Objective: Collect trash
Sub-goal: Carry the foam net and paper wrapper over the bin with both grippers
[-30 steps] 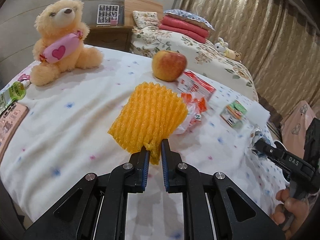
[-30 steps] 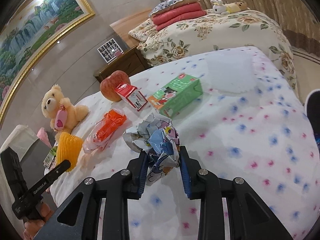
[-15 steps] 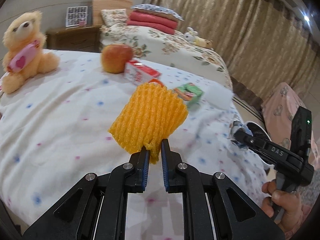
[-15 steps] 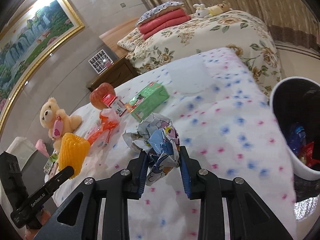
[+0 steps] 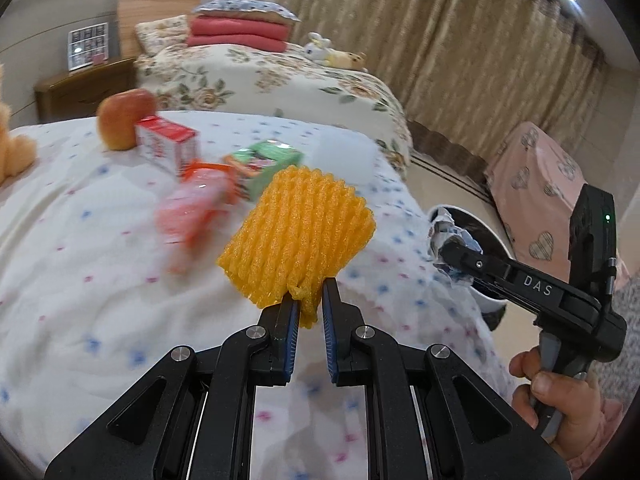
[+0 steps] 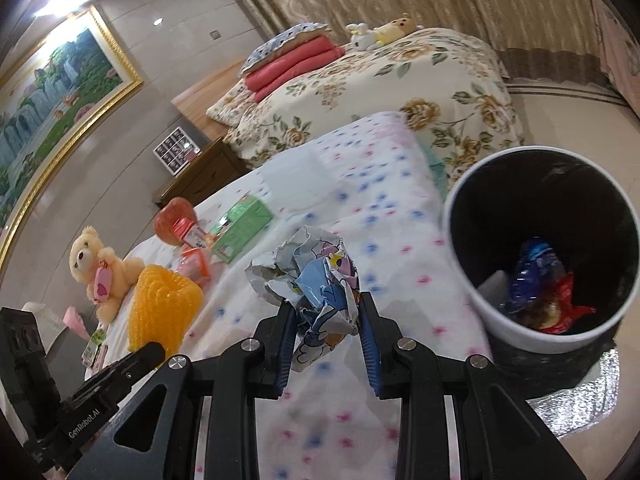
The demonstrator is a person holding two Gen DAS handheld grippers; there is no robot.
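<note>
My left gripper (image 5: 307, 306) is shut on the lower corner of an orange foam fruit net (image 5: 298, 236), held above the white spotted bedspread (image 5: 80, 240). My right gripper (image 6: 325, 320) is shut on a crumpled cartoon-printed paper wrapper (image 6: 316, 280), close to the left of a white-rimmed trash bin (image 6: 480, 300) that holds several wrappers. In the left wrist view the right gripper (image 5: 444, 250) with the paper ball sits at the bin's edge (image 5: 486, 226). The foam net (image 6: 164, 308) also shows at lower left of the right wrist view.
On the bedspread lie an apple (image 5: 124, 120), a red-white carton (image 5: 166, 142), a green carton (image 5: 262, 164) and an orange-pink plastic packet (image 5: 196, 204). A teddy bear (image 6: 100, 272) sits further back. A floral bed (image 6: 360, 92) and curtains stand beyond; a hand (image 5: 560, 396) grips the right tool.
Both grippers have swung to the right across the bed with their loads. The trash bin has come into full view beside the right gripper. Both grips are unchanged.
</note>
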